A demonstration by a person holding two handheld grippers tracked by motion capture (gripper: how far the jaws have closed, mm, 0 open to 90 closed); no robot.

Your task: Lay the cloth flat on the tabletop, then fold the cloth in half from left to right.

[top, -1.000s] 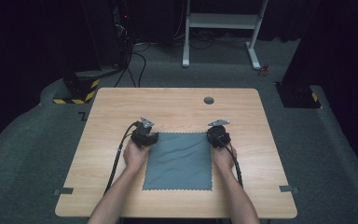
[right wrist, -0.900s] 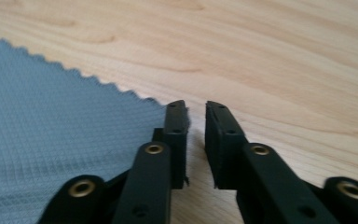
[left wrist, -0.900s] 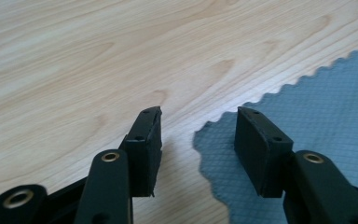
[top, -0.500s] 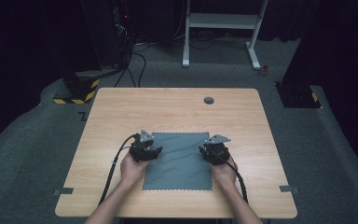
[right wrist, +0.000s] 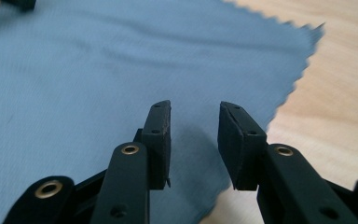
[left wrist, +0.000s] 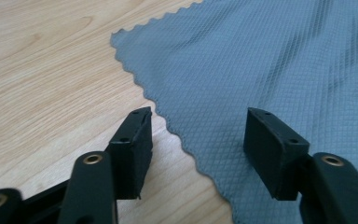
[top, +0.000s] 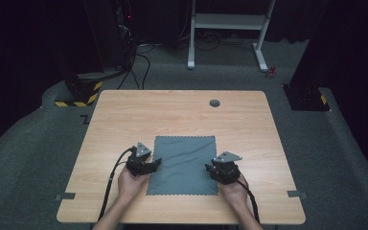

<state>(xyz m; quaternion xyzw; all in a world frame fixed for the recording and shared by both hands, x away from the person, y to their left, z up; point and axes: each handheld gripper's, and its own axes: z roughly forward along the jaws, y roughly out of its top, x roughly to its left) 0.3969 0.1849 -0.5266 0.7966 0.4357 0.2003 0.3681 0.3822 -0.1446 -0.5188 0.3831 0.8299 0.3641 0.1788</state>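
A flat grey square cloth with zigzag edges [top: 184,165] lay on the light wooden table [top: 182,115], low in the middle of the high view. The left gripper [top: 149,165] sat at the cloth's left edge, one jaw over the wood and one over the cloth. Its jaws had just been opening and held nothing. The right gripper [top: 214,168] sat at the cloth's right edge. Its jaws had just been opening too, with a gap between them, holding nothing. A small dark round hole [top: 214,102] was in the table near the far edge.

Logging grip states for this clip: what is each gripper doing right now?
Left gripper: open, jaws just opening, astride the edge of the grey cloth, holding nothing.
Right gripper: open, jaws just opening above the cloth, holding nothing.
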